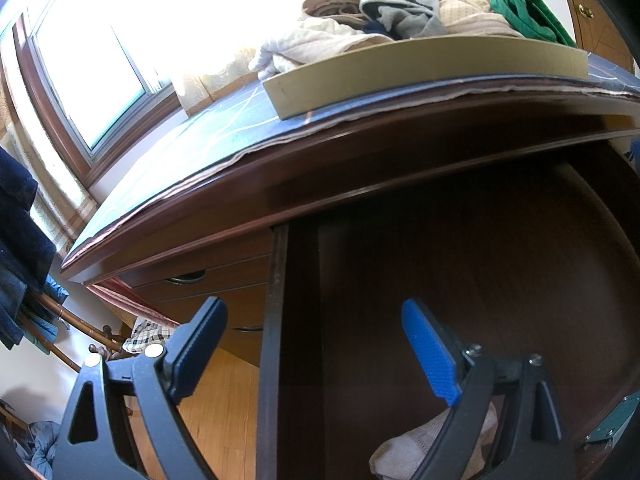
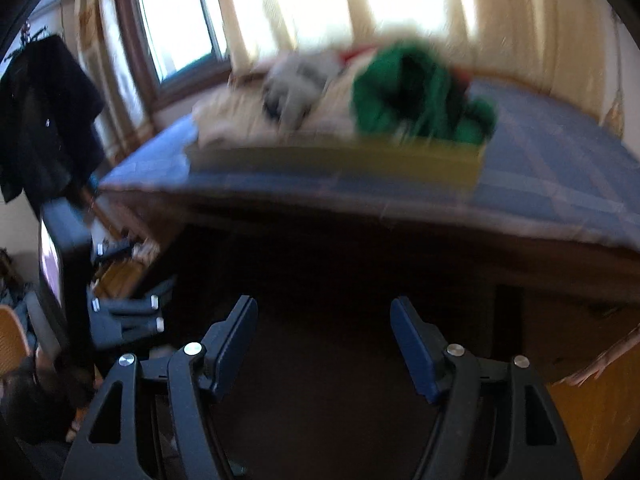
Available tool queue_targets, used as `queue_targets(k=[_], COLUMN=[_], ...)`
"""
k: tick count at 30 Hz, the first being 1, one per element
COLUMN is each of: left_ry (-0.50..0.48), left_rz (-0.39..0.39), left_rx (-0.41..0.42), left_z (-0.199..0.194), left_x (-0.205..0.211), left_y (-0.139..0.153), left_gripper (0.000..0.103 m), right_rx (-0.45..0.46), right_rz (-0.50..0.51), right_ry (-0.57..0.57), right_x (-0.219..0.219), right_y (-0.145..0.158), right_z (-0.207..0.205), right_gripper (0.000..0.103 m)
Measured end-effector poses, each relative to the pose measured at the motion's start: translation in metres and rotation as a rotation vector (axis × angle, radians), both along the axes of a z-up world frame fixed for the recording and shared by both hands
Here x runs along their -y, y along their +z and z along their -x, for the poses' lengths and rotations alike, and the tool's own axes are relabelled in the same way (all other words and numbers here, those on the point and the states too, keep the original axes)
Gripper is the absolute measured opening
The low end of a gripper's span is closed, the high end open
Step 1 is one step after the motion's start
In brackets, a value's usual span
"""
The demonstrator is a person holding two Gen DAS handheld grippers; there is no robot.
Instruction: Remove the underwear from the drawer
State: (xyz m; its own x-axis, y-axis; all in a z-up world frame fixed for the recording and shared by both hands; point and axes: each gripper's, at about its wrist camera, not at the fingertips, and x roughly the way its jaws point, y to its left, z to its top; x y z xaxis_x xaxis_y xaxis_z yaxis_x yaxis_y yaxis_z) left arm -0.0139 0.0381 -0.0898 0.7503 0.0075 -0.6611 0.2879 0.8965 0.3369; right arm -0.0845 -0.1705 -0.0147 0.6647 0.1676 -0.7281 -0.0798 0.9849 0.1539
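Filling most of both views, the desk [image 1: 360, 168] is dark brown wood, seen from low in front, and the right wrist view is blurred throughout. Behind the desk a window [image 1: 88, 60] glares white, with pale curtains beside it. A blue cloth [image 1: 200, 136] with thin pale lines covers the desk's top and reaches its front edge. To the left of the desk a dark coat [image 2: 44, 120] hangs. Under the desk's top lies a deep, shadowed hollow bounded on its left by an upright panel [image 1: 274, 320]; whether this is an open drawer cannot be told. On the desk, over the cloth and near the front edge, rests a shallow tan tray [image 1: 420, 68]. In it lies the heap of clothes [image 1: 400, 12], white, grey and beige, which look like underwear, so the task's thing is up on the desk and not in the hollow below. The left gripper [image 1: 312, 308] hangs before the desk's lower front, its jaws spread wide either side of the panel's edge, the pads pressing on nothing. The right gripper [image 2: 324, 304] points into the hollow, likewise released, with only dark space between its jaws. A green piece [image 1: 524, 8] lies at the tray's right end. Left of the panel, the desk's front has small drawers with a curved handle [image 1: 186, 279]. Low in the hollow, behind the left gripper's right finger, a pale knitted thing like a sock [image 1: 416, 444] shows.
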Motion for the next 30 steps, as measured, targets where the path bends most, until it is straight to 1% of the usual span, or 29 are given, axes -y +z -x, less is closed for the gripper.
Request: queue_targets(k=[3, 8, 11, 14, 20, 22, 27, 30], left_ry=[0.000, 0.000, 0.000, -0.001, -0.002, -0.003, -0.001, 0.011], left_rz=[0.002, 0.003, 0.007, 0.011, 0.016, 0.019, 0.030, 0.058], left_rx=[0.001, 0.002, 0.002, 0.000, -0.004, -0.003, 0.001, 0.008], left_z=[0.000, 0.000, 0.000, 0.000, -0.002, -0.002, -0.002, -0.002], left_x=[0.000, -0.001, -0.001, -0.001, -0.001, -0.001, -0.004, -0.007], left_y=[0.000, 0.000, 0.001, 0.001, 0.002, 0.002, 0.002, 0.004], left_gripper=[0.091, 0.091, 0.091, 0.091, 0.091, 0.091, 0.091, 0.091], right_rx=[-0.047, -0.072, -0.092, -0.117, -0.146, -0.170, -0.222, -0.239], right_rz=[-0.012, 0.018, -0.005, 0.012, 0.058, 0.065, 0.056, 0.038], right_ry=[0.040, 0.105, 0.138, 0.184, 0.303, 0.341, 0.400, 0.428], right_x=[-0.011, -0.030, -0.037, -0.049, -0.070, -0.076, -0.086, -0.089], right_y=[-0.017, -0.024, -0.029, -0.035, -0.034, -0.036, -0.042, -0.043], right_z=[0.002, 0.002, 0.000, -0.001, -0.008, -0.013, -0.029, -0.036], right_gripper=[0.071, 0.071, 0.071, 0.071, 0.071, 0.071, 0.071, 0.071])
